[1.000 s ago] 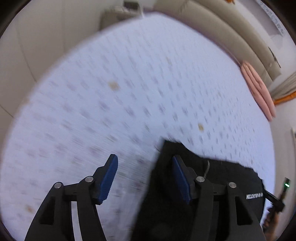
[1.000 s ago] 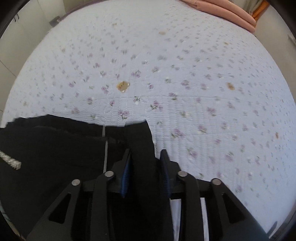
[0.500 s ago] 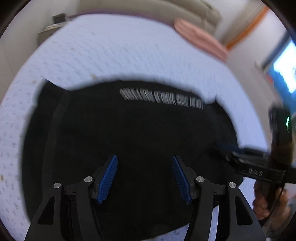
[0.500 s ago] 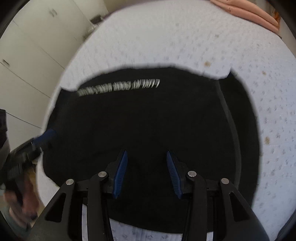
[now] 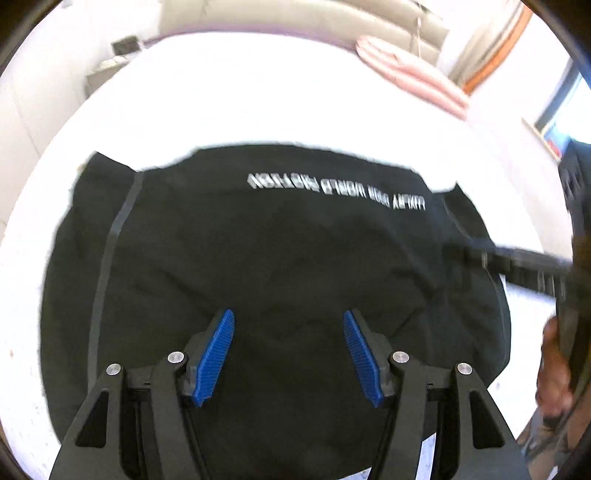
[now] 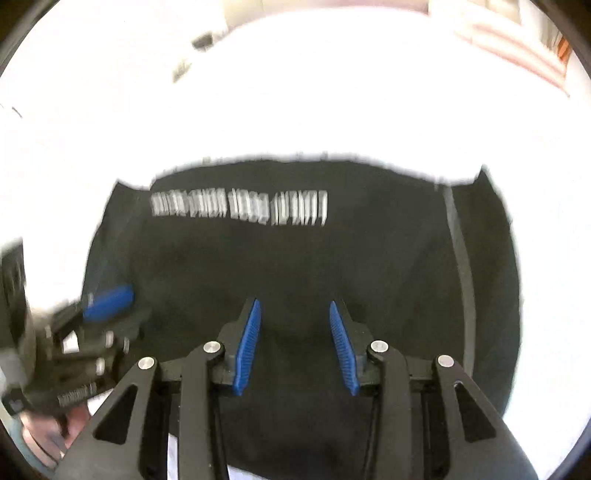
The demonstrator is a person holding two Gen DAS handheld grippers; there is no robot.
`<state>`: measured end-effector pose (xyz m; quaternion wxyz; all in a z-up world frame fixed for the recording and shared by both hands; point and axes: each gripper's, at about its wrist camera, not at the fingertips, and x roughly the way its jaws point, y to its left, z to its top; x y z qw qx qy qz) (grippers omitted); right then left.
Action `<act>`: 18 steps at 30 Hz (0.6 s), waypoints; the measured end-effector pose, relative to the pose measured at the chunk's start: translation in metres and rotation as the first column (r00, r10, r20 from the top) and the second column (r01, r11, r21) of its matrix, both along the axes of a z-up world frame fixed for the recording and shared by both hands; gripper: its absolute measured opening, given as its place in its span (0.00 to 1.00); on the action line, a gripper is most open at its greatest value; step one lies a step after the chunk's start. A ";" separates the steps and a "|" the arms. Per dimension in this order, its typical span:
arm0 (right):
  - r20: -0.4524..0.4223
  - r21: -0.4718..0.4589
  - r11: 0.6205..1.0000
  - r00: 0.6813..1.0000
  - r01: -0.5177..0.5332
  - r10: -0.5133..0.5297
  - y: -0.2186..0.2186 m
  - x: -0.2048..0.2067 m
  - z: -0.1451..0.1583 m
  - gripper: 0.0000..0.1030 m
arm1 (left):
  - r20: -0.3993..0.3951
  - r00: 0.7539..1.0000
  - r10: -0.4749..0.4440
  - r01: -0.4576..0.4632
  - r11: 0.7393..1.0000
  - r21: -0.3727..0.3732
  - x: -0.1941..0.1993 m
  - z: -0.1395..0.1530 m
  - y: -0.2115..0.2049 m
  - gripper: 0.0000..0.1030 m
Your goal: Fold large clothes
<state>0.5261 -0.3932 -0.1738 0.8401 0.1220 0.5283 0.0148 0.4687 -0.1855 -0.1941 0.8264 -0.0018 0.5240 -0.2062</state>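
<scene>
**Hovering over the black shirt, both grippers spread**

Hanging nearest the lens in the left wrist view, the left gripper has its blue-padded jaws spread wide with nothing between them, dark cloth showing through the gap. The right gripper in its own view is likewise spread, somewhat narrower, and holds nothing; whether either one touches the fabric cannot be told.

Beneath both lies the black T-shirt, spread on the bed with the body fairly flat and a few soft creases. A grey seam line runs down each side where the sleeves are turned in. Across the far part of the shirt runs a line of white lettering, upside down from here and blurred in the right wrist view.

At the right edge of the left view the other gripper reaches in over the shirt's edge, motion-blurred, with the person's hand behind it.

Beyond the shirt the bedcover is washed out to white. Farther off, a pink pillow lies by the beige headboard.
</scene>
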 end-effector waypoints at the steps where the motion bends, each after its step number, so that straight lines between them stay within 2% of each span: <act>1: 0.004 0.005 1.000 1.000 0.010 -0.010 -0.002 0.012 -0.003 0.43 | 0.004 1.000 0.020 -0.020 1.000 0.011 -0.001 0.001 0.004 0.62; 3: -0.029 -0.028 0.999 0.999 0.039 -0.040 -0.003 0.035 -0.022 0.41 | -0.024 0.999 0.044 -0.044 0.999 0.022 -0.001 -0.010 0.011 0.62; 4: -0.094 -0.040 0.998 0.994 0.049 -0.053 -0.004 0.048 -0.043 0.41 | -0.063 0.997 0.053 -0.051 0.998 0.027 0.007 -0.026 0.020 0.62; 5: -0.155 -0.010 0.998 0.986 0.058 -0.059 -0.006 0.055 -0.065 0.41 | -0.078 0.996 0.054 -0.052 0.998 0.032 0.008 -0.035 0.021 0.62; 6: -0.182 0.021 0.997 0.981 0.077 -0.072 -0.010 0.059 -0.080 0.42 | -0.068 0.996 0.049 -0.047 0.998 0.039 0.011 -0.038 0.018 0.62; 7: -0.171 0.030 0.996 0.982 0.087 -0.081 -0.012 0.059 -0.086 0.42 | -0.045 0.998 0.039 -0.036 0.998 0.057 0.011 -0.040 0.015 0.62; 10: -0.141 0.031 0.997 0.987 0.077 -0.072 -0.014 0.056 -0.084 0.42 | -0.030 0.999 0.034 -0.032 0.996 0.078 0.013 -0.041 0.009 0.64; 14: -0.106 0.104 0.991 0.992 0.082 -0.071 -0.026 0.041 -0.064 0.46 | -0.037 0.999 0.021 -0.018 0.998 0.064 0.008 -0.026 0.013 0.64; 17: -0.043 0.124 0.986 0.994 0.109 -0.105 -0.043 0.007 -0.038 0.63 | -0.002 0.999 0.041 -0.041 0.996 0.075 0.017 -0.011 0.021 0.64; 18: -0.031 0.114 0.986 0.992 0.125 -0.122 -0.051 -0.003 -0.032 0.73 | 0.012 0.998 0.057 -0.058 0.995 0.080 0.019 -0.004 0.031 0.64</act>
